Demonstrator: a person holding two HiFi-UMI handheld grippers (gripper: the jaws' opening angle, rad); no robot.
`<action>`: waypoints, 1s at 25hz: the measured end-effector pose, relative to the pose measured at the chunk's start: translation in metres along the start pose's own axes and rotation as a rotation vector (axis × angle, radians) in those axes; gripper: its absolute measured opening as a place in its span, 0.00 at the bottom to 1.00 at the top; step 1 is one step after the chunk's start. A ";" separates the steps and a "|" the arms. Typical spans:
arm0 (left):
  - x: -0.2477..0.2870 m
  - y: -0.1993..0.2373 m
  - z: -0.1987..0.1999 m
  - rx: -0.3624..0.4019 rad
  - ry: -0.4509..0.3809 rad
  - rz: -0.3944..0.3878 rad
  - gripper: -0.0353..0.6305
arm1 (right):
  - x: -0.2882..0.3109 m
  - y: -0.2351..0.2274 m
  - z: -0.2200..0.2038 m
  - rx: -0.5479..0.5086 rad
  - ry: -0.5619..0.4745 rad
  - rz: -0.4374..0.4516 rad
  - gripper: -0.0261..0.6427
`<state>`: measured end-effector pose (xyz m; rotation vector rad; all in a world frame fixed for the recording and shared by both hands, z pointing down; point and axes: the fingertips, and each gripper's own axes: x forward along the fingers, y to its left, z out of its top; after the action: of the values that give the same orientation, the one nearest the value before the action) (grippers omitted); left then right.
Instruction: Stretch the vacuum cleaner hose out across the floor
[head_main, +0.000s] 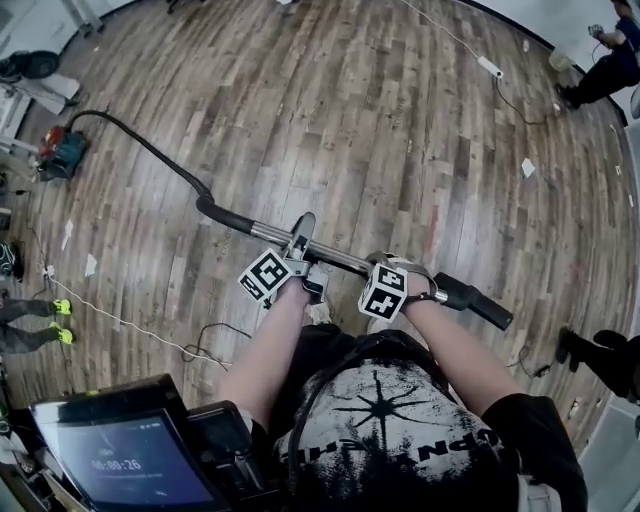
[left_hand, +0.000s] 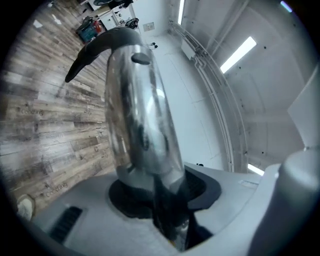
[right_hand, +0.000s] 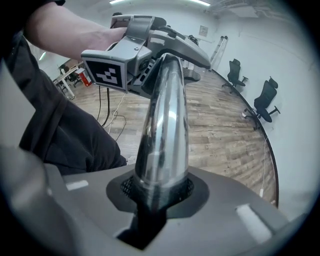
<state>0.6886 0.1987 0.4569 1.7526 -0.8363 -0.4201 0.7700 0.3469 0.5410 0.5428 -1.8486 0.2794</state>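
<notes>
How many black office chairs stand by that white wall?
2. One black office chair stands farther along the white wall, the other nearer the camera; more may be hidden elsewhere.

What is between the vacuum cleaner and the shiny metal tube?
The black hose, curving over the wooden floor from the vacuum cleaner to the shiny metal tube. The head view shows it.
</notes>
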 end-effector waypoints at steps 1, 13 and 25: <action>0.002 0.000 -0.006 0.013 0.015 0.013 0.27 | 0.000 -0.005 -0.005 -0.017 0.002 -0.002 0.17; -0.004 0.009 -0.084 0.053 0.127 0.109 0.33 | 0.018 -0.044 -0.059 -0.009 0.035 0.008 0.17; 0.008 0.025 -0.143 0.494 0.423 0.010 0.05 | 0.078 -0.059 -0.154 0.062 0.129 -0.005 0.18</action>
<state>0.7784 0.2868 0.5299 2.1832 -0.6725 0.1866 0.9062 0.3467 0.6622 0.5594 -1.7179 0.3614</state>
